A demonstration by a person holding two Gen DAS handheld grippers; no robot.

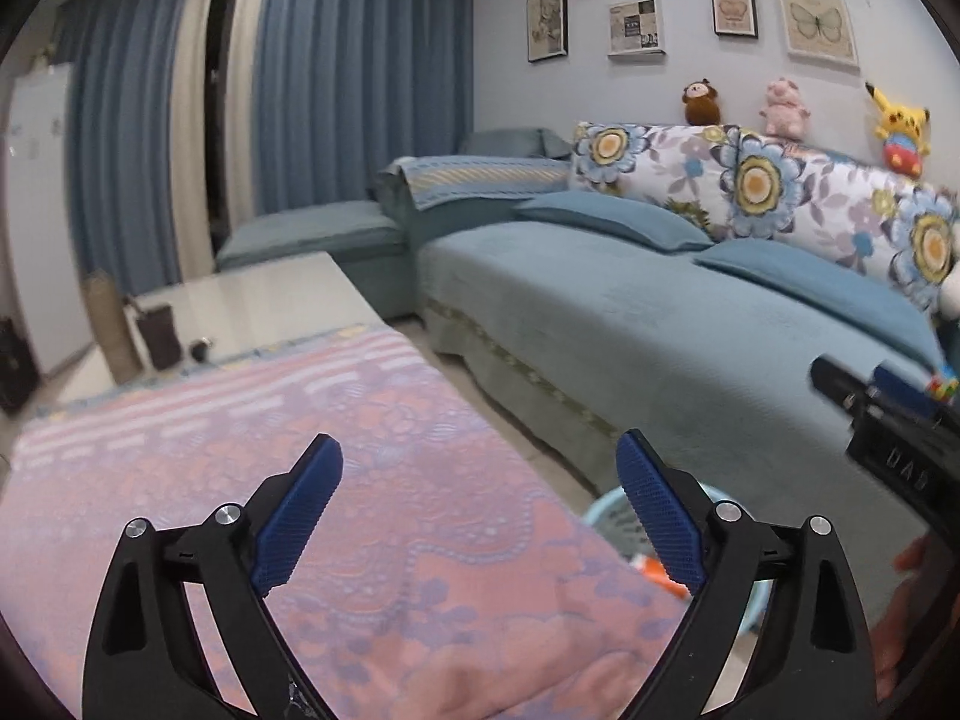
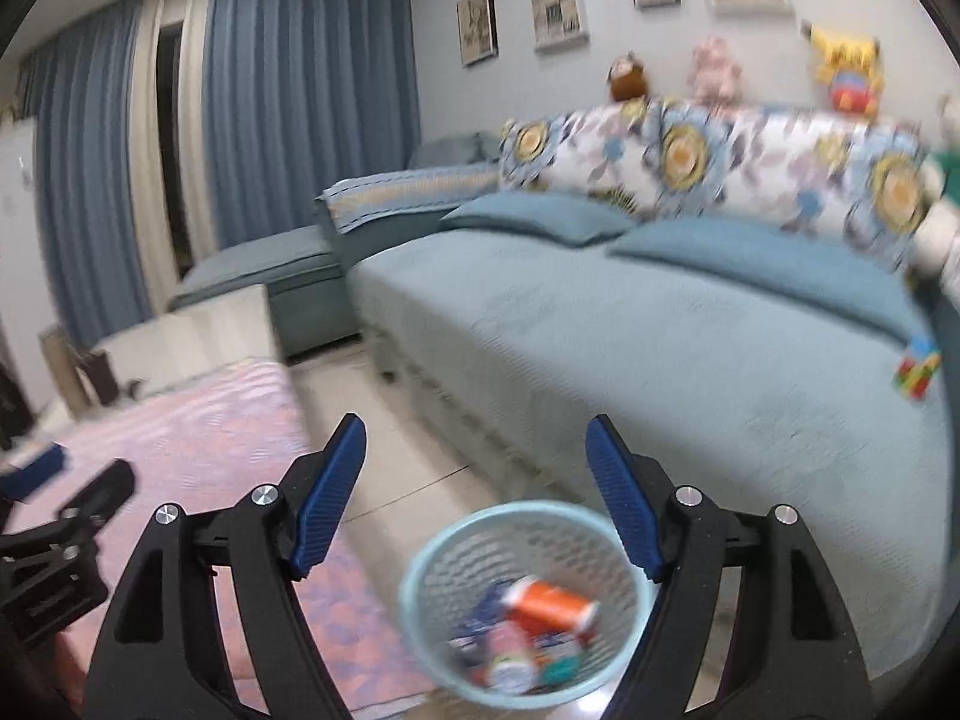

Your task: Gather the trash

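I take the light-blue mesh basket (image 2: 528, 603) on the floor as my landmark. It stands between the table with the pink patterned cloth (image 1: 336, 516) and the blue-covered sofa (image 2: 630, 348). Inside it I see an orange-and-white packet (image 2: 549, 600) lying on a few other wrappers, too blurred for me to name. From that I judge the dropping-in step is done for this piece, and I am between pieces.

My right gripper (image 2: 474, 492) hangs above the basket, a little toward the sofa side of the table, with its jaws spread wide and nothing between the blue pads (image 2: 330, 504). It touches nothing. My left gripper (image 1: 480, 510) hovers over the pink cloth, on the table side of the basket, jaws likewise wide apart and empty; in its view only a slice of the basket rim (image 1: 606, 504) and the orange packet show past the right-hand finger.

I see no loose trash on the stretch of cloth near the basket. Farther along the table from the basket stand some dark items (image 1: 159, 339) I cannot identify. A multicoloured cube (image 2: 915, 369) lies on the sofa seat, well away from the basket; it looks like a toy, not litter.

The next move, I judge, calls for sweeping either gripper away from the basket to search for remaining litter.
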